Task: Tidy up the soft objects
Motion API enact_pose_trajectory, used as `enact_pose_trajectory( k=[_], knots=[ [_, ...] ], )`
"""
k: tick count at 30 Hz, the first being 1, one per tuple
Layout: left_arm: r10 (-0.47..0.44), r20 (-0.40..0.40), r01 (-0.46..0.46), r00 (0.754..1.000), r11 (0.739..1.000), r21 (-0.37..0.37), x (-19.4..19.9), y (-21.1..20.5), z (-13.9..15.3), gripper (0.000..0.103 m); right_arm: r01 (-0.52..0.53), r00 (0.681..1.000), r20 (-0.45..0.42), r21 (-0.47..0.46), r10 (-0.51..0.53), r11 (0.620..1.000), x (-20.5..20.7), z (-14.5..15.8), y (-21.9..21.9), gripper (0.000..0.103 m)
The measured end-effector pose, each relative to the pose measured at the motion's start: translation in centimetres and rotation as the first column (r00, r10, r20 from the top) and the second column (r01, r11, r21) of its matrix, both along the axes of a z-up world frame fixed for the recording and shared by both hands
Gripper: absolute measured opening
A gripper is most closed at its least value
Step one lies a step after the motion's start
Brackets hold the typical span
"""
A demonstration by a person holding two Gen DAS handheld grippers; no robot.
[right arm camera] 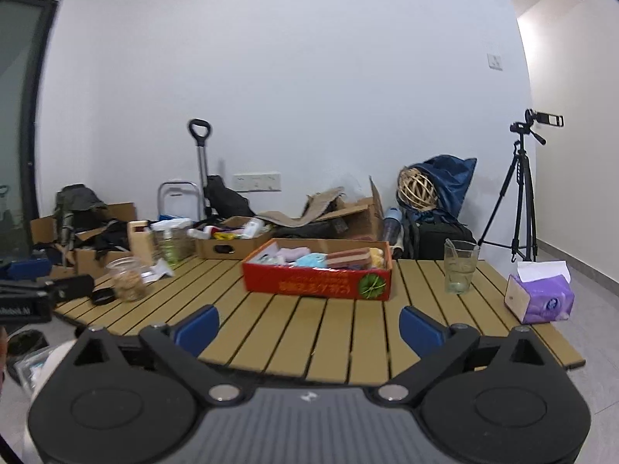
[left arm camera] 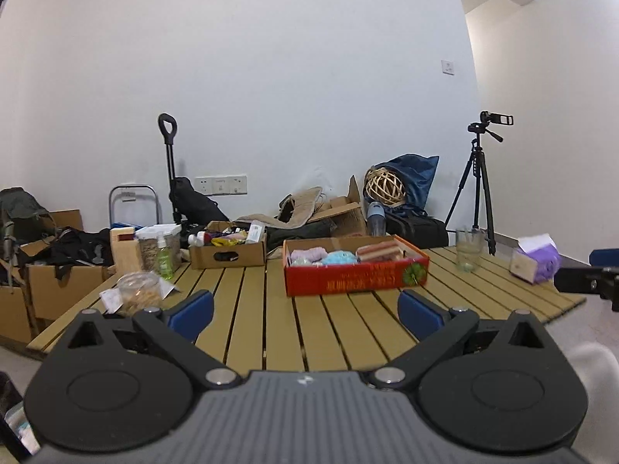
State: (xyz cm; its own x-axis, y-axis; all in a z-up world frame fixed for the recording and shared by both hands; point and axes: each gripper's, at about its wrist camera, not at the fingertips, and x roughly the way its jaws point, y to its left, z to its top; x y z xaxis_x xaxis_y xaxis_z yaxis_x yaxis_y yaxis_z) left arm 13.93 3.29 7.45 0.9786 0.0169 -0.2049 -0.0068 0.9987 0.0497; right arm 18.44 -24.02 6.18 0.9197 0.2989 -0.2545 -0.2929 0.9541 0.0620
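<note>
Ahead of the left gripper point(left arm camera: 305, 315), whose blue-padded jaws stand wide apart with nothing between them, sits the shallow red cardboard box point(left arm camera: 356, 276) on the tan slatted wooden table point(left arm camera: 271, 332). Soft items lie inside: pale pink cloth point(left arm camera: 307, 256), a light blue fluffy piece point(left arm camera: 339, 258), a striped red-and-tan sponge block point(left arm camera: 381, 252). Right gripper point(right arm camera: 309, 326): likewise spread and empty, red box point(right arm camera: 317, 284) ahead, clear drinking glass point(right arm camera: 459, 266) and purple tissue pack point(right arm camera: 539, 297) ahead-right.

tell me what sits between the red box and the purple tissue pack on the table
A clear glass cup stands between the red box and the purple tissue pack, apart from both. The rest is bare table slats, clearest in the right wrist view.
</note>
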Motion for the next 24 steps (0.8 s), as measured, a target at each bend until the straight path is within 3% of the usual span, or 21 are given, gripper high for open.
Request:
enact_pose_trajectory(
  k=[6,13,16,24],
  knots=[
    [0.002,-0.026,-0.004,1.000,0.996,-0.090,-7.5,0.1,-2.7,0.103,-0.005,1.000,0.015,0.014,0.005,1.000,-7.3,-2.4,0.5,0.103],
    [-0.014,-0.018,0.013,1.000,0.996,-0.083,-13.7,-0.9,-5.2,0.103,0.046,0.997,0.061,0.002,-0.047,0.999,-13.8,-6.1,1.9,0.103],
    [-0.042,-0.030,0.040,0.999,0.996,-0.075,-15.0,-1.5,-6.0,0.103,0.037,0.996,0.078,0.016,-0.038,0.999,-15.8,-7.3,2.2,0.103],
    [-0.013,-0.016,0.012,1.000,0.999,-0.039,-16.2,-1.9,-6.6,0.103,0.021,0.995,0.101,0.010,-0.022,1.000,-18.5,-8.2,2.6,0.103]
  ],
)
